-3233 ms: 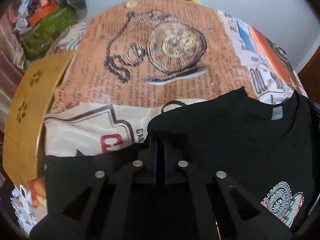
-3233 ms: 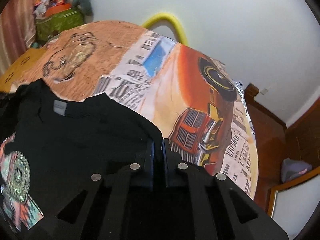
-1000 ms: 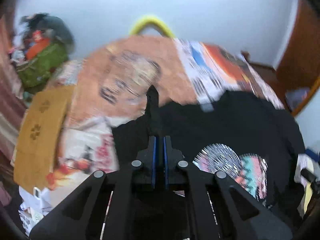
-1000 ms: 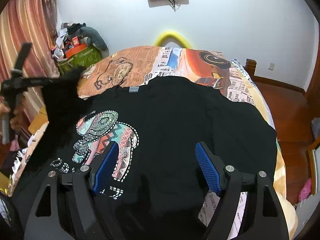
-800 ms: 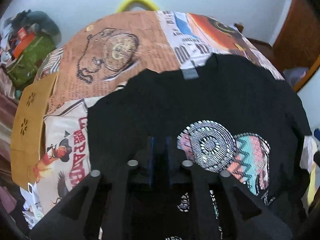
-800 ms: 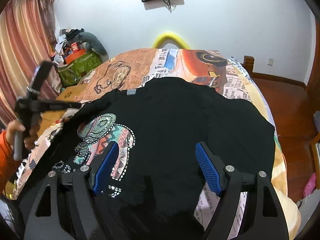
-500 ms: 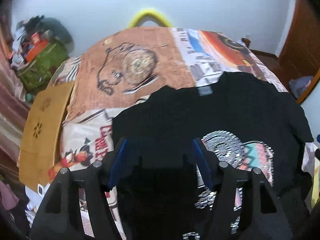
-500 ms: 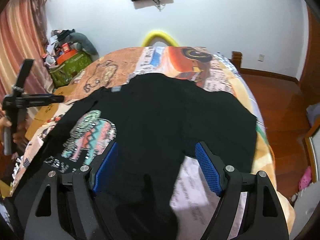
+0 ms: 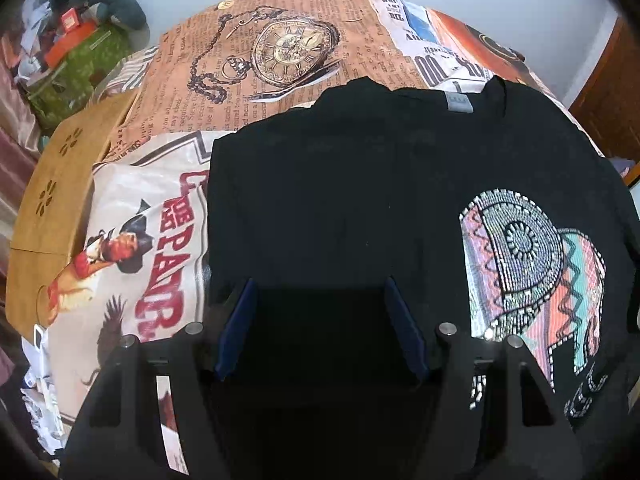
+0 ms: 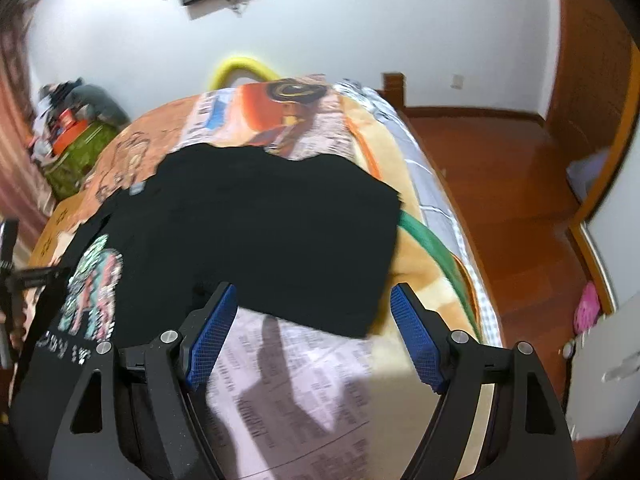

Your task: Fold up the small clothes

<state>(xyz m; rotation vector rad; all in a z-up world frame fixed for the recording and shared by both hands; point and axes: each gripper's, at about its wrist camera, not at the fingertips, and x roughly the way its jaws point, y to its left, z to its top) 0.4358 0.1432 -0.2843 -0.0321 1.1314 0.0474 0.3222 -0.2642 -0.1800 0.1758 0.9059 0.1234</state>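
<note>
A black T-shirt point(image 9: 360, 184) with a beaded, pastel print point(image 9: 532, 256) and a grey neck label lies on the patterned bedspread point(image 9: 256, 64). Its left side is folded in over the body, with a straight edge at the left. My left gripper point(image 9: 320, 300) is open and empty, low over that folded part. In the right wrist view the shirt point(image 10: 280, 232) lies spread with its right sleeve side flat. My right gripper point(image 10: 314, 312) is open and empty above the shirt's right hem edge. The left gripper shows at the far left of that view point(image 10: 16, 276).
A tan wooden board point(image 9: 60, 200) lies at the bed's left edge. A green bag with clutter point(image 10: 76, 152) stands by the far wall. A yellow hoop point(image 10: 240, 68) is behind the bed. Wooden floor point(image 10: 512, 184) and a door lie to the right.
Both grippers let go of the shirt's sleeves. The left gripper carried its side inward, laid it over the body and opened. The right gripper swung right toward the shirt's right edge.
</note>
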